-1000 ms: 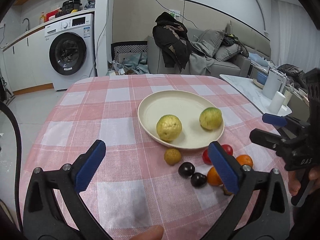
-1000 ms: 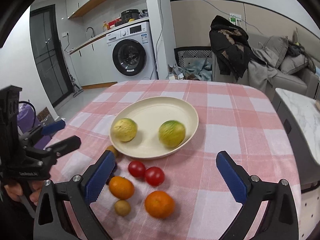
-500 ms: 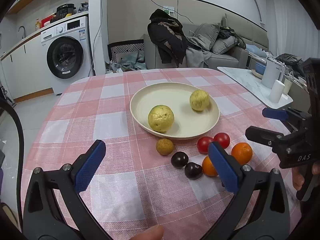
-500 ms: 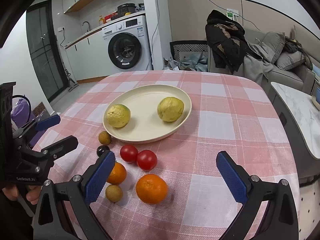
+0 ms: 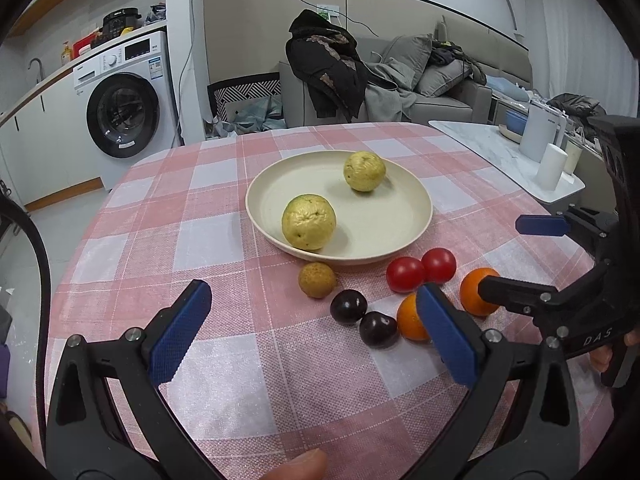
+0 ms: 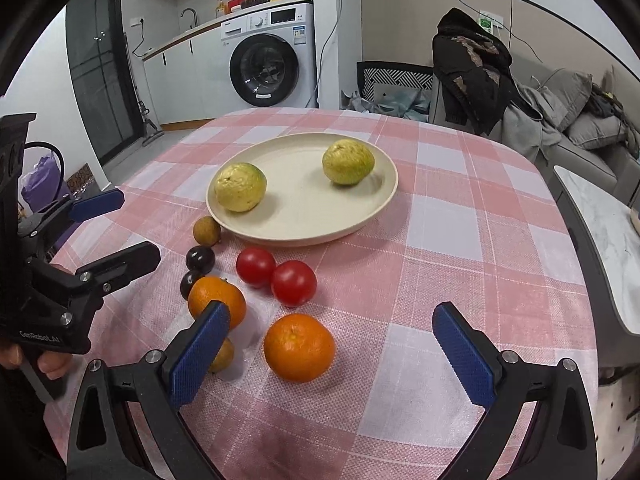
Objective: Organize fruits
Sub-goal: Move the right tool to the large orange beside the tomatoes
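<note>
Both grippers have dropped closer to the round cream plate (image 6: 384, 196) vs 1 s ago. Left gripper (image 5: 316, 332) & right gripper (image 6: 332, 344) jaws apart, empty. Two yellow-green guavas (image 6: 240, 187) on plate; near big orange (image 6: 299, 347) w/ other loose fruit just in front of plate, likely next pick

A table with a pink checked cloth (image 6: 460, 208) is holding a plate (image 6: 380, 204) ahead of the jaws, and small fruits (image 6: 294, 282) nearer them.
</note>
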